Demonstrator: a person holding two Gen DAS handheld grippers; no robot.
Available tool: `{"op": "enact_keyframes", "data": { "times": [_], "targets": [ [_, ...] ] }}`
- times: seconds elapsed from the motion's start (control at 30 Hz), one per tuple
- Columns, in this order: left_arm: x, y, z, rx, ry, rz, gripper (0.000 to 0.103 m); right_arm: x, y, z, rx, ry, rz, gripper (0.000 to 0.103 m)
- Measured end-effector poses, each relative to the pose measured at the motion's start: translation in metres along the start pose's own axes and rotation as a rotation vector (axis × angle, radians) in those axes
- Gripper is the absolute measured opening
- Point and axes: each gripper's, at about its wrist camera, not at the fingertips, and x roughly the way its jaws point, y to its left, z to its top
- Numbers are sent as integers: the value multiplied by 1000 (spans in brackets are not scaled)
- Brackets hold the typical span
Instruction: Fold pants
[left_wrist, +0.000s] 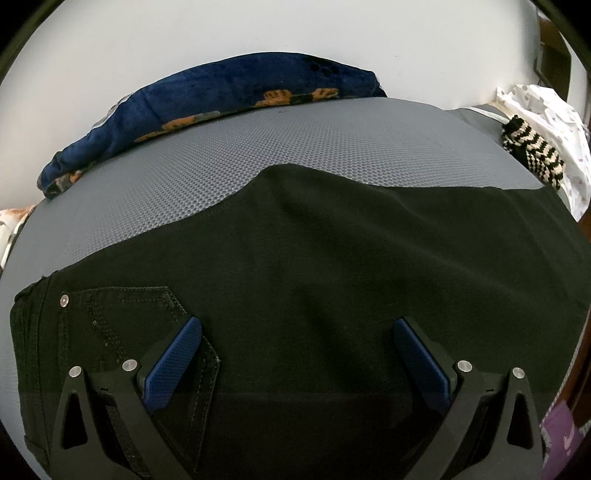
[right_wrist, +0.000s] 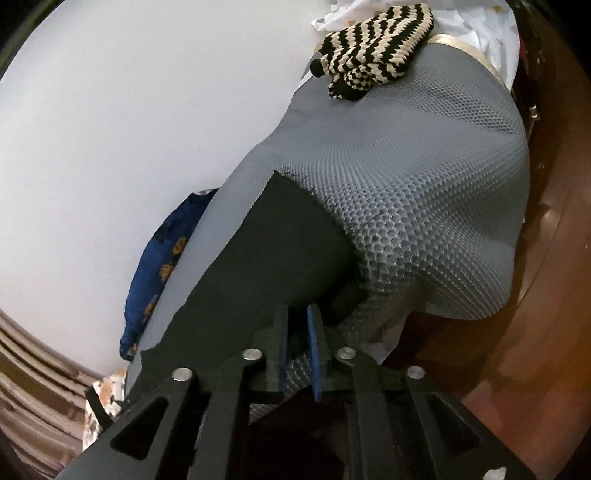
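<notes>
My left gripper (left_wrist: 295, 350) is hovering wide apart over the black pants (left_wrist: 314, 258) lying on the grey mat (left_wrist: 258, 147); only the right view is showing my right gripper (right_wrist: 297, 332) barely parted at the mat's edge, pinching nothing I can make out.

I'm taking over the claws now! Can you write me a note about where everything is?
Left claw: wide open, hovering over the black pants beside the back pocket, holding nothing.
Right claw: nearly closed at the pants' far end; can't tell if it pinches anything.
Pants lie flat on the grey mat, which bunches near the right claw.
Left to do: probably fold them across.
</notes>
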Motion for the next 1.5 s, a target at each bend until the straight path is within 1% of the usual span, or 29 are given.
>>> {"op": "enact_keyframes", "data": {
  "times": [0.1,0.17,0.2,0.3,0.33,0.37,0.4,0.53,0.63,0.73,0.83,0.9,0.93,0.97,1.0,1.03,1.07,1.13,1.2,1.23,1.27,1.3,1.33,1.37,1.4,1.43,1.5],
  "targets": [
    [0,0,0,1,0,0,103,0,7,3,-5,-11,15,18],
    [0,0,0,0,0,0,103,3,11,3,-8,-3,18,27],
    [0,0,0,1,0,1,103,4,10,3,5,0,19,29],
    [0,0,0,1,0,0,103,5,5,2,42,-15,39,29],
    [0,0,0,1,0,0,103,5,5,2,45,-18,40,13],
    [0,0,0,1,0,0,103,6,3,2,55,-17,32,4],
    [0,0,0,1,0,0,103,9,-2,1,81,4,20,4],
    [1,1,0,0,0,-3,103,-1,-12,-9,177,3,49,4],
    [1,1,1,-1,-1,-6,103,-5,-21,-17,255,11,94,4],
    [1,1,1,0,0,-5,103,1,-34,-17,310,23,148,4],
    [1,1,1,-2,0,-4,103,-3,-37,-19,352,25,174,9],
    [1,1,1,-3,0,-5,103,-10,-38,-19,349,-2,129,14],
    [1,0,1,-3,0,-5,103,-15,-38,-19,339,-20,97,23],
    [1,0,1,-2,0,-4,103,-18,-41,-18,343,-29,73,28],
    [1,1,1,-2,0,-4,103,-20,-46,-19,364,-41,64,36],
    [1,1,1,-3,0,-5,103,-21,-50,-19,384,-46,74,42],
    [1,0,1,-3,0,-4,103,-21,-51,-19,390,-45,84,47],
    [1,0,1,-2,0,-3,103,-19,-47,-18,375,-42,64,54],
    [1,0,1,-3,0,-4,103,-12,-45,-16,378,-30,90,54],
    [1,0,1,-3,0,-4,103,-10,-43,-14,373,-30,103,52],
    [1,0,1,-2,0,-3,103,-9,-39,-13,357,-32,102,44],
    [1,1,1,-2,0,-4,103,-7,-34,-10,330,-26,92,40],
    [1,1,1,-3,0,-4,103,-4,-28,-8,304,-13,66,34],
    [1,1,1,-3,0,-5,103,-3,-23,-7,285,-9,27,26],
    [1,1,1,-2,0,-5,103,-3,-20,-6,266,-4,-14,20],
    [1,1,1,-3,0,-5,103,-4,-21,-7,265,-5,-20,8],
    [1,0,1,-4,-1,-8,103,-9,-27,-9,308,-19,23,8]
  ]
}}
